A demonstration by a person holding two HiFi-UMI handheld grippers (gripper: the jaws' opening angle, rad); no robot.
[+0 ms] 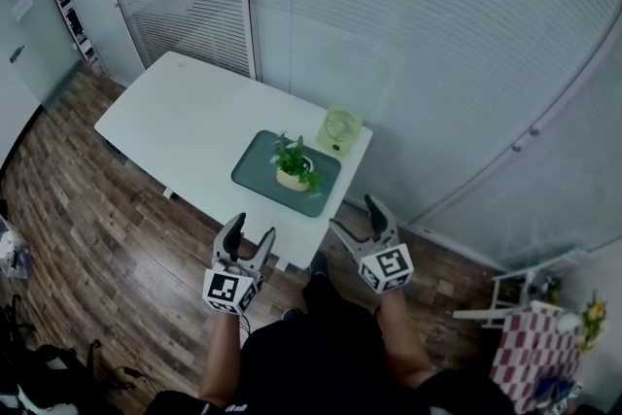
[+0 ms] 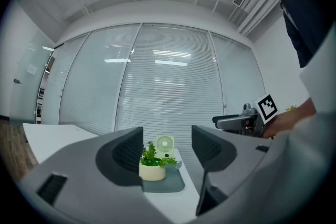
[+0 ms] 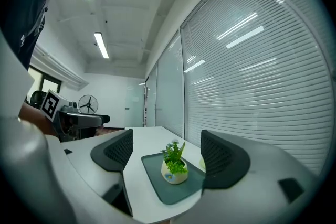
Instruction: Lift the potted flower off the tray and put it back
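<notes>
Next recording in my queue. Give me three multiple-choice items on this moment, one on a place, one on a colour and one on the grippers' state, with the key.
1. Where is the potted flower?
A. on the tray
B. on the floor
C. lifted in mid-air

2. What colour is the small fan beside the tray?
A. red
B. light green
C. black

3. How are the left gripper and right gripper?
A. both open, holding nothing
B. both shut on the potted flower
C. left shut, right open

Key:
1 A: it rests in the middle of the tray.
2 B: the head view shows its pale green housing.
3 A: each gripper view shows jaws apart, with the potted flower well beyond them.
</notes>
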